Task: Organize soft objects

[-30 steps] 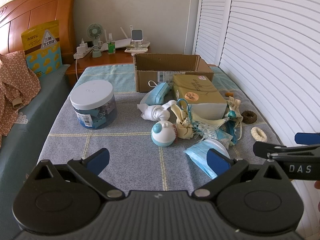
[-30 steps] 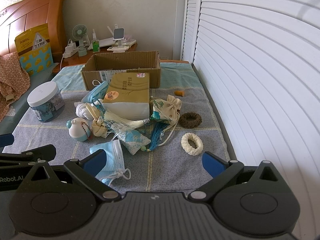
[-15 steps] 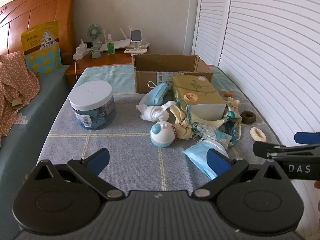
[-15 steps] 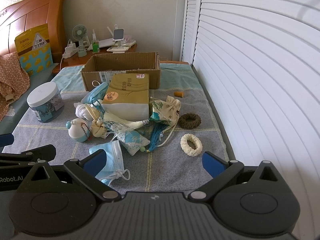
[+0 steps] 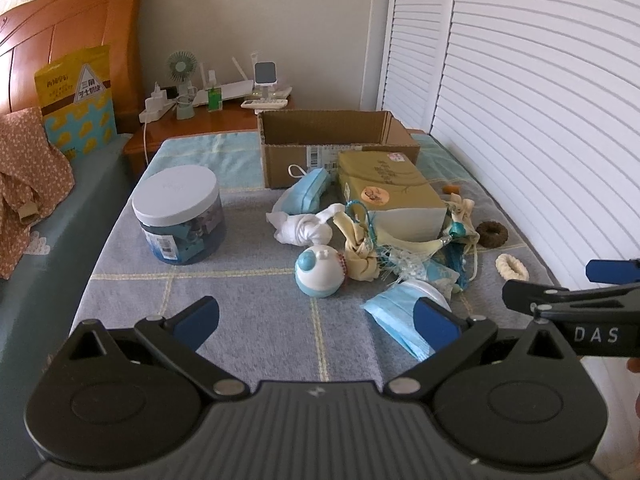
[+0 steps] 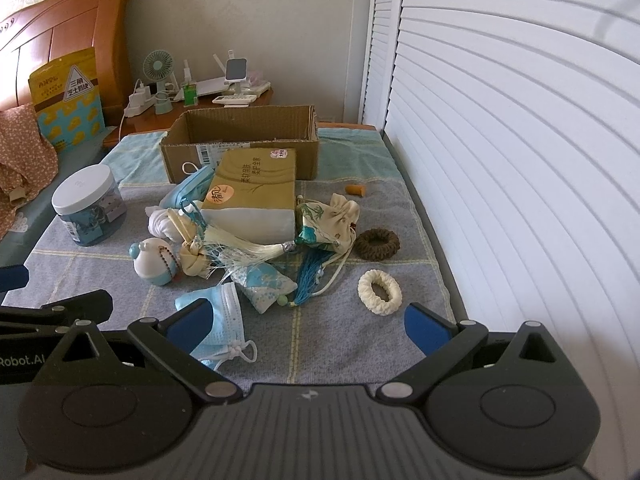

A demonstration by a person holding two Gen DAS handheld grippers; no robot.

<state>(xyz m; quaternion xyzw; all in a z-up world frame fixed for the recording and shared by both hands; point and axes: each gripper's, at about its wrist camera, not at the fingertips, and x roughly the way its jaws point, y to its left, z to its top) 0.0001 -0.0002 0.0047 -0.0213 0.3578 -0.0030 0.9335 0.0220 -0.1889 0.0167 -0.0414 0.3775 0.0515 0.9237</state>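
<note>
With both my left gripper (image 5: pixel 316 322) and right gripper (image 6: pixel 308 330) spread and empty, grabbing the mask (image 6: pixel 218 316) could probably snag tangled tassels (image 6: pixel 240 248).

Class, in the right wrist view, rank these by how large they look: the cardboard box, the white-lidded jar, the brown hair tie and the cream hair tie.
1. cardboard box
2. white-lidded jar
3. brown hair tie and cream hair tie: alike; the cream one lies nearer, so unranked.

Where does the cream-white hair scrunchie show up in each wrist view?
Left wrist: cream scrunchie at right of centre, on the blanket just above the right gripper's arm.
Right wrist: cream scrunchie slightly right of centre, lower middle.
Shared landmark: the brown scrunchie lies just beyond it in both.
</note>
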